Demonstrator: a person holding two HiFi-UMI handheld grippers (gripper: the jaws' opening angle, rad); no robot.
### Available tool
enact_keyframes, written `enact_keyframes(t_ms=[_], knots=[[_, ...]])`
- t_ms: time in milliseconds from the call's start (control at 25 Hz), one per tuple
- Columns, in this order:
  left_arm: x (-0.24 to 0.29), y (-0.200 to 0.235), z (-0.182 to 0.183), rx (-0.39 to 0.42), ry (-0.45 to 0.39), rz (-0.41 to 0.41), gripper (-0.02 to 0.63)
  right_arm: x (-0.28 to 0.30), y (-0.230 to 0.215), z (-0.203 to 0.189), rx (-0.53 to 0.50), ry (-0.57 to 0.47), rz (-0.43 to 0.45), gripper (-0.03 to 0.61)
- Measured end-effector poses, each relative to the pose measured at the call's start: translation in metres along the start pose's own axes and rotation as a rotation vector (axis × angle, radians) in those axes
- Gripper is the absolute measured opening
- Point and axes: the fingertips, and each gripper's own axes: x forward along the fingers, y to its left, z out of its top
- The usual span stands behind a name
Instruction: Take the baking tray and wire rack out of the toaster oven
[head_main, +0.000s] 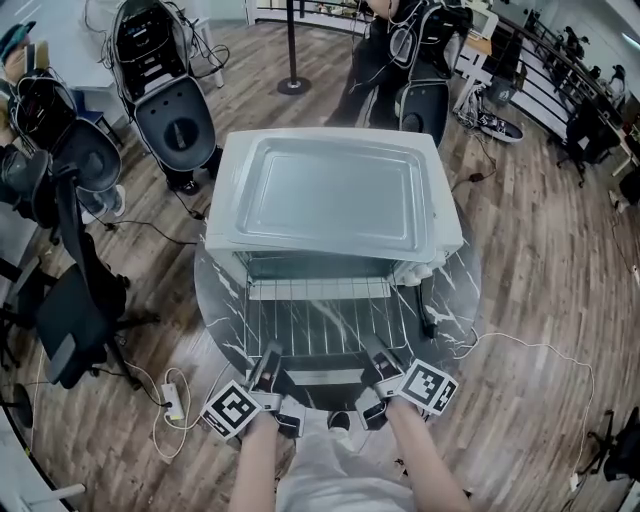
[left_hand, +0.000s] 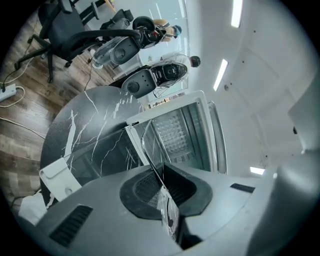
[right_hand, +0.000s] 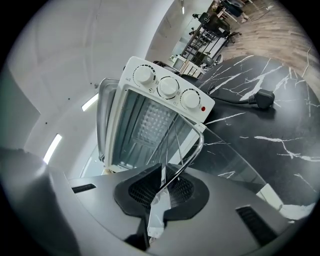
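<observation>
The white toaster oven stands on a round black marble table, its glass door folded down toward me. The silver baking tray lies on top of the oven. The wire rack sticks partway out of the oven mouth, over the open door. My left gripper is shut on the rack's front edge at its left, and my right gripper is shut on that edge at its right. Each gripper view shows the rack wire pinched between the pads.
The oven's three knobs sit on its right side. Its black plug and cord lie on the table to the right. Office chairs and a person stand beyond the table. A power strip lies on the wooden floor at left.
</observation>
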Motion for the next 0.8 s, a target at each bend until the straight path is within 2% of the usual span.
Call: enact_keyframes(t_ms=[240,400,480,600,800], knots=[[-0.012,-0.003,-0.006,0.011,-0.011,-0.021,0.006,-0.011,0.0,-0.005,-0.002,0.003,0.019,0.02],[-0.022,-0.008,-0.015,-0.067,-0.038,-0.081,0.003,-0.021,0.004,-0.008,-0.004,-0.008,0.052,0.015],[-0.028,-0.01,-0.019,-0.079,-0.045,-0.085,0.003,-0.028,0.005,-0.009,0.003,-0.009,0.054,0.014],[-0.039,-0.007,-0.02,-0.038,-0.038,-0.054,0.003,-0.035,0.011,-0.012,-0.009,-0.009,0.076,0.014],[-0.048,-0.02,-0.023,-0.05,-0.045,-0.098,0.003,-0.049,0.014,-0.017,-0.001,-0.013,0.066,0.014]])
